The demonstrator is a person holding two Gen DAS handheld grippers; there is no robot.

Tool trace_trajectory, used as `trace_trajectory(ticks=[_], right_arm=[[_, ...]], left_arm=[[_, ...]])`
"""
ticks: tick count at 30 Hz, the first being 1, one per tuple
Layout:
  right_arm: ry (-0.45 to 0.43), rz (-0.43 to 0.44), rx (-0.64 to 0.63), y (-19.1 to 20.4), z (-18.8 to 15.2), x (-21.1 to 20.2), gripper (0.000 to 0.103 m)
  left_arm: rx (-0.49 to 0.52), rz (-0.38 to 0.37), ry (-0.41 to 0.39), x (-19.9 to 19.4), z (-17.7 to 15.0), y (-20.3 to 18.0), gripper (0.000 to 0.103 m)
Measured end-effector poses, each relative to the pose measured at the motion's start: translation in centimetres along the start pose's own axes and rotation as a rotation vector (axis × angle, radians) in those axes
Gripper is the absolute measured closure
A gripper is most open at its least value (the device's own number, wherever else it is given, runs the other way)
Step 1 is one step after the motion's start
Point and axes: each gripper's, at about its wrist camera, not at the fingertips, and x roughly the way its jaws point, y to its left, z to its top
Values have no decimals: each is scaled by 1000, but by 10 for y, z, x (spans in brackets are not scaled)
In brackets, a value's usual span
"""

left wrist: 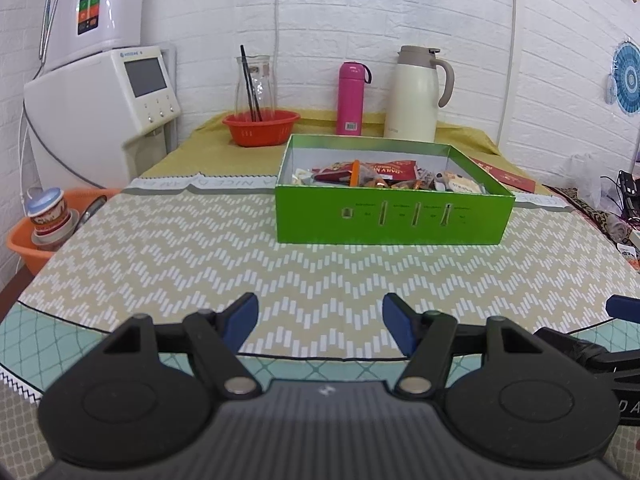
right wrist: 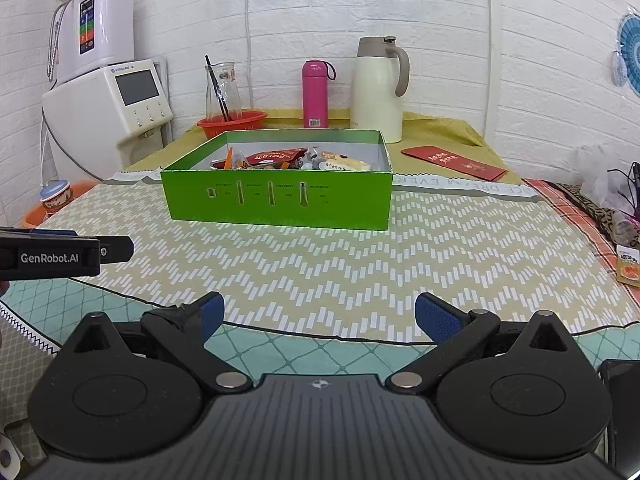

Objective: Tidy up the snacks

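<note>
A green open box (left wrist: 394, 220) stands on the patterned tablecloth, holding several snack packets (left wrist: 384, 178), among them a red nut packet. It also shows in the right wrist view (right wrist: 276, 202) with the snack packets (right wrist: 296, 160) inside. My left gripper (left wrist: 320, 320) is open and empty, low over the near table edge, well short of the box. My right gripper (right wrist: 318, 314) is open and empty, also near the front edge. The left gripper's body (right wrist: 52, 256) shows at the left of the right wrist view.
Behind the box stand a red bowl (left wrist: 261, 126) with a glass jug, a pink bottle (left wrist: 351, 98) and a cream thermos jug (left wrist: 416, 94). A red envelope (right wrist: 454, 163) lies back right. A small orange packet (right wrist: 628, 268) lies at the right edge. An orange basin (left wrist: 40, 236) sits left.
</note>
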Motion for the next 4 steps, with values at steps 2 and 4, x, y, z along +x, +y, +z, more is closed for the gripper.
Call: trace_trajectory(ticks=[2,4], right_arm=[[0,0,0,0,0,0,0],[-1,2,0,0,0,0,0]], left_arm=[[7,8,-1,-1,0,-1,38],[9,17,2,-2,0,-1,38]])
